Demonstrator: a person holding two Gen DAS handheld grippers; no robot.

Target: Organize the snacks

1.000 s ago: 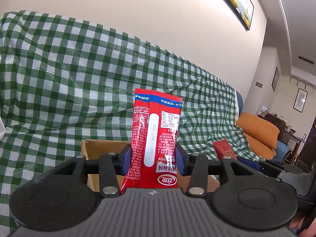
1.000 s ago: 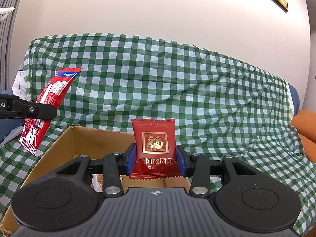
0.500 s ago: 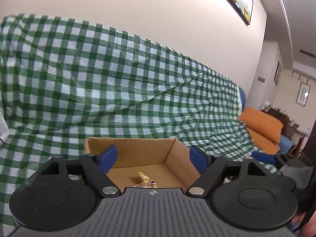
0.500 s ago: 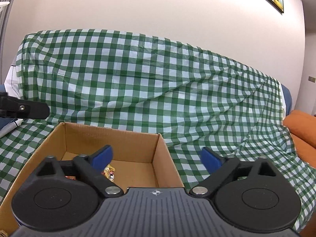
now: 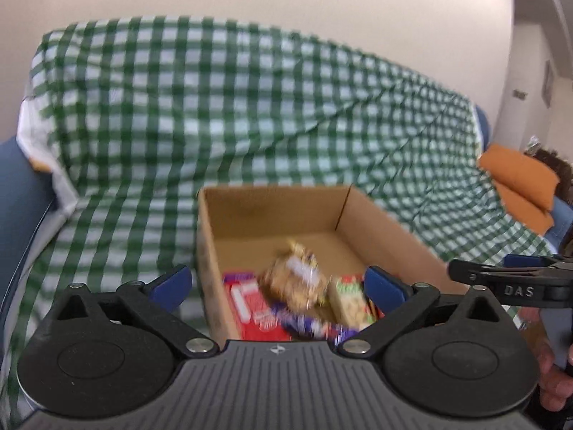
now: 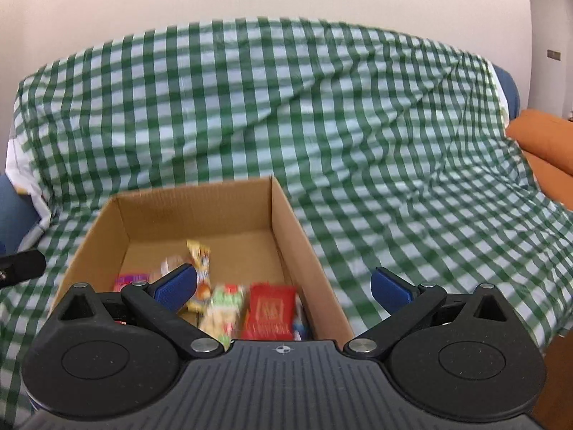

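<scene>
Left claw (image 5: 277,283): jaws just spread wide, nothing being held.
Right claw (image 6: 284,285): likewise released.
Snacks: red foil packet (image 6: 269,311) lying inside brown cardboard box (image 6: 200,202).
Advice: claws best being lifted clear before next pick.

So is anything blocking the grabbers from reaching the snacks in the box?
Nothing visible does. The cardboard box is open on top, and both the left gripper and right gripper hang open above the snacks.

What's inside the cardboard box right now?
The cardboard box holds a red packet, a green-and-white snack and a yellow wrapper; its near end is hidden behind the gripper body.
</scene>
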